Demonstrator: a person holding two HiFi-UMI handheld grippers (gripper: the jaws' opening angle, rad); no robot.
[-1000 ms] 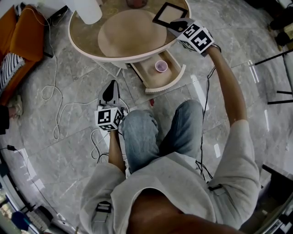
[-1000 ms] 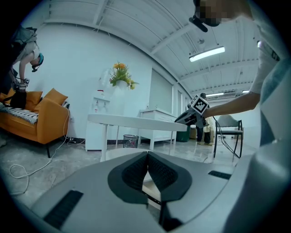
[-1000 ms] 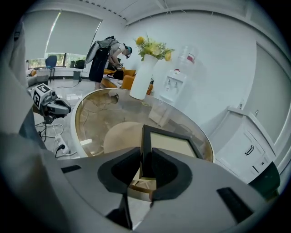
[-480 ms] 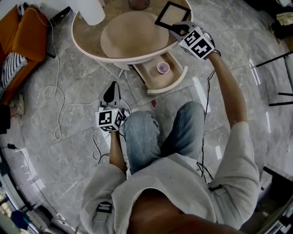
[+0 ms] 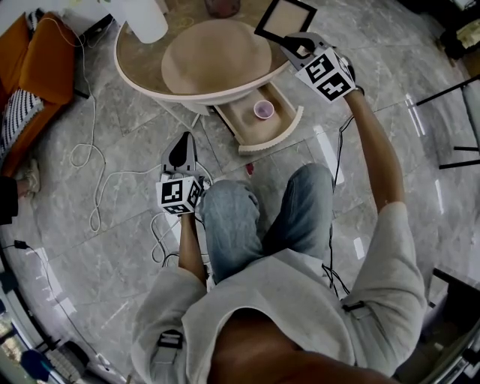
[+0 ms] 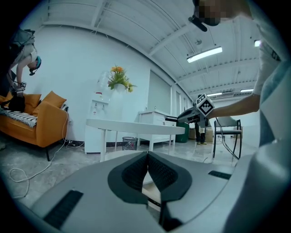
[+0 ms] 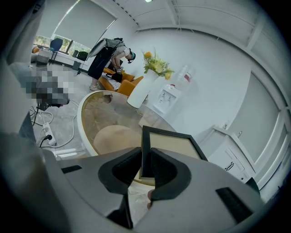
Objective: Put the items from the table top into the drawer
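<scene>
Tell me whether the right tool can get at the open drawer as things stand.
Probably yes: the right tool, jaws just closed onto the picture frame, hangs near the drawer, open and holding only a pink cup.

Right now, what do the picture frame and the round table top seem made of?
Picture frame: thin black moulding, matte and even, likely painted wood or plastic; its tan panel looks like card. Table top: brown veined pattern with sheen, stone or stone-look laminate, white rim.

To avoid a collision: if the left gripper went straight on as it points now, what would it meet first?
Most likely the round table, its rim or a leg; the left gripper, shut and empty, points nearly level at it.
</scene>
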